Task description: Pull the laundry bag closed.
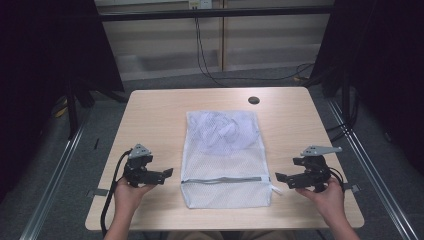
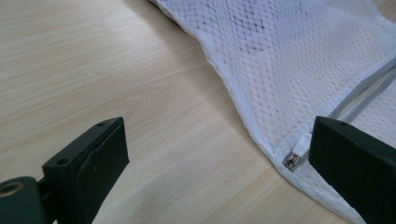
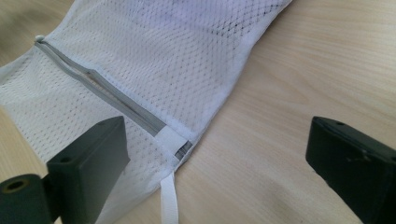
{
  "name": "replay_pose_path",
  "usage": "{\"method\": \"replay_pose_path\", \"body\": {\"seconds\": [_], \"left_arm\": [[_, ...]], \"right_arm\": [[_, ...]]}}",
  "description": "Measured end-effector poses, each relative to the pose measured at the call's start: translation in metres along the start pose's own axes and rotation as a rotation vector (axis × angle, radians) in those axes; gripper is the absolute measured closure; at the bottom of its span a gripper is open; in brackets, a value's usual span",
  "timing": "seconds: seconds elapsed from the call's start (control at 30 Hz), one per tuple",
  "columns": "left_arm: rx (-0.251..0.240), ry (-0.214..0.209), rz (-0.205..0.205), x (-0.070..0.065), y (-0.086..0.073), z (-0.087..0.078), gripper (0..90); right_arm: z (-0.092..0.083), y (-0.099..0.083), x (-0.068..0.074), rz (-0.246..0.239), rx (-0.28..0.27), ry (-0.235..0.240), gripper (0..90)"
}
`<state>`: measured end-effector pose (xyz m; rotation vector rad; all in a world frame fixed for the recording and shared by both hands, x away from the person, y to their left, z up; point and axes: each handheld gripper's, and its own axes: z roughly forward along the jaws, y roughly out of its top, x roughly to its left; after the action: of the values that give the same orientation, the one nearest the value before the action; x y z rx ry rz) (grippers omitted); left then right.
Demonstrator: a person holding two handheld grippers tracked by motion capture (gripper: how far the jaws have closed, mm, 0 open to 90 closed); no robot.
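Note:
A white mesh laundry bag (image 1: 222, 165) lies flat in the middle of the wooden table (image 1: 150, 115), with a bundle of pale cloth (image 1: 222, 131) inside its far half. A grey zipper (image 1: 225, 180) runs across its near end. My left gripper (image 1: 167, 174) rests on the table just left of the bag, jaws open and empty. In the left gripper view the gripper (image 2: 219, 158) faces the bag's corner and the zipper's metal end (image 2: 293, 158). My right gripper (image 1: 280, 179) sits right of the bag, open and empty. The right gripper view looks over that gripper (image 3: 217, 154) at the zipper (image 3: 116, 98) and a white tab (image 3: 169, 196).
A small round black cap (image 1: 254, 100) is set into the table near its far edge. Cables (image 1: 205, 60) trail over the floor behind the table. Dark curtains hang on both sides, and metal rails (image 1: 55, 175) run along the floor.

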<state>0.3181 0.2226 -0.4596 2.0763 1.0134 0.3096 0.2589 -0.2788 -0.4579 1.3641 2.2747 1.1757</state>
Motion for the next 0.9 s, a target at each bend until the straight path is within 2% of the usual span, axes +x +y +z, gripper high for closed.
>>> {"method": "replay_pose_path", "body": {"seconds": [0.1, 0.2, 0.33, 0.43, 0.53, 0.6, 0.63, 0.67, 0.7, 0.77, 0.9], "left_arm": [[0.006, -0.004, 0.004, -0.001, 0.001, 0.003, 4.4], [0.019, -0.012, 0.004, -0.001, 0.0, 0.005, 3.8], [0.012, -0.046, -0.02, 0.001, -0.002, 0.003, 4.8], [0.004, -0.042, -0.004, 0.0, -0.002, -0.001, 4.2], [-0.015, -0.03, -0.002, 0.0, -0.004, -0.006, 4.1], [-0.009, -0.032, 0.009, 0.002, -0.005, -0.009, 4.5], [-0.014, -0.034, 0.002, 0.003, -0.006, -0.01, 4.2], [-0.003, -0.045, 0.005, 0.004, -0.006, -0.011, 4.2], [0.003, -0.052, -0.009, 0.005, -0.006, -0.012, 4.5], [0.006, -0.047, -0.01, 0.006, -0.007, -0.015, 4.8], [-0.028, -0.09, -0.014, 0.006, -0.006, -0.018, 4.5]], "right_arm": [[0.003, 0.002, 0.001, -0.005, 0.001, -0.02, 4.0], [0.005, 0.004, 0.003, -0.006, 0.012, -0.021, 6.0], [0.008, 0.008, 0.005, 0.017, 0.057, -0.008, 10.0], [0.011, 0.012, 0.007, 0.014, 0.06, -0.001, 10.1], [0.016, 0.017, 0.012, 0.017, 0.074, -0.001, 10.1], [0.02, 0.02, 0.017, 0.006, 0.079, 0.003, 10.1], [0.022, 0.021, 0.019, 0.003, 0.078, 0.003, 10.4], [0.024, 0.021, 0.022, -0.003, 0.082, 0.003, 10.4], [0.026, 0.022, 0.025, -0.007, 0.087, 0.003, 10.5], [0.03, 0.022, 0.03, -0.021, 0.101, 0.008, 11.0], [0.034, 0.024, 0.038, -0.026, 0.117, 0.009, 11.6]]}}
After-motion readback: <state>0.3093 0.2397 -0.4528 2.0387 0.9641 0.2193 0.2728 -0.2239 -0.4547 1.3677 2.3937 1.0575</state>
